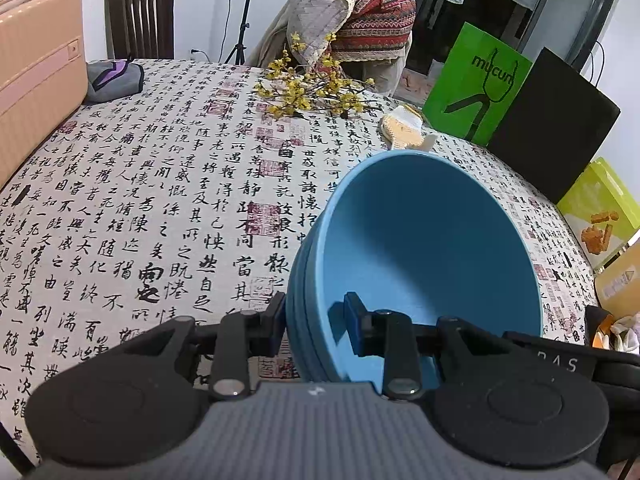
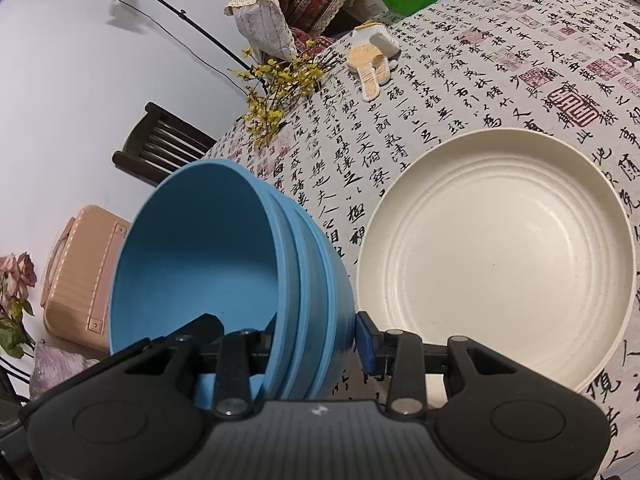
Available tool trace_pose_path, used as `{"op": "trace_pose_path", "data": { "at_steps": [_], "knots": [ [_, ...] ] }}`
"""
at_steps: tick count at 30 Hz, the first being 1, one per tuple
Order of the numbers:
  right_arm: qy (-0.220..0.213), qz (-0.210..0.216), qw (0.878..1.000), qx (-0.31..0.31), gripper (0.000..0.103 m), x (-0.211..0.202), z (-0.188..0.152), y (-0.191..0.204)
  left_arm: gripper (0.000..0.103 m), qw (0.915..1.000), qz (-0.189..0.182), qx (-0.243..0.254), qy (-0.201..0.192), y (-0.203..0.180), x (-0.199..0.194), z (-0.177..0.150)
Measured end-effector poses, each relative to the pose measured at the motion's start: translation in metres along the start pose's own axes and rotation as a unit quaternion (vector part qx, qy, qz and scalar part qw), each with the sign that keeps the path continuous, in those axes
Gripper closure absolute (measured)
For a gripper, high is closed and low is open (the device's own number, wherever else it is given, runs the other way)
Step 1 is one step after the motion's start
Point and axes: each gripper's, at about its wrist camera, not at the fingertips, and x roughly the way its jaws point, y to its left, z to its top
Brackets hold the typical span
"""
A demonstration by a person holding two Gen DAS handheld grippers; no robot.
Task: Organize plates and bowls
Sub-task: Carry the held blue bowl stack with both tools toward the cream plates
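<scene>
A stack of nested blue bowls (image 1: 420,240) is held tilted above the calligraphy-print tablecloth (image 1: 160,200), its opening turned towards the cameras. My left gripper (image 1: 316,312) is shut on the stack's left wall, with one pad outside and one inside. In the right wrist view the blue bowls (image 2: 192,248) sit at the left. My right gripper (image 2: 316,336) is shut on their right wall, its left pad hidden inside the bowl. It looks like one stack held from both sides. A wide cream plate (image 2: 500,256) lies flat on the cloth, just right of the bowls.
A peach suitcase (image 1: 36,80) and a grey pouch (image 1: 114,80) stand at the table's left. Yellow flower branches (image 1: 312,88) and a knitted cloth (image 1: 406,132) lie at the far side. A green bag (image 1: 476,84) and a black bag (image 1: 556,128) stand beyond the right edge.
</scene>
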Motion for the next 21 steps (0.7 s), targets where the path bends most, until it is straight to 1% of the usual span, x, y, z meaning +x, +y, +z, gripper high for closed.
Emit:
{"op": "trace_pose_path", "data": {
  "at_steps": [21],
  "knots": [
    [-0.017, -0.004, 1.000, 0.016, 0.067, -0.021, 0.007, -0.024, 0.073, 0.9998, -0.016, 0.012, 0.008, -0.031, 0.006, -0.003]
  ]
}}
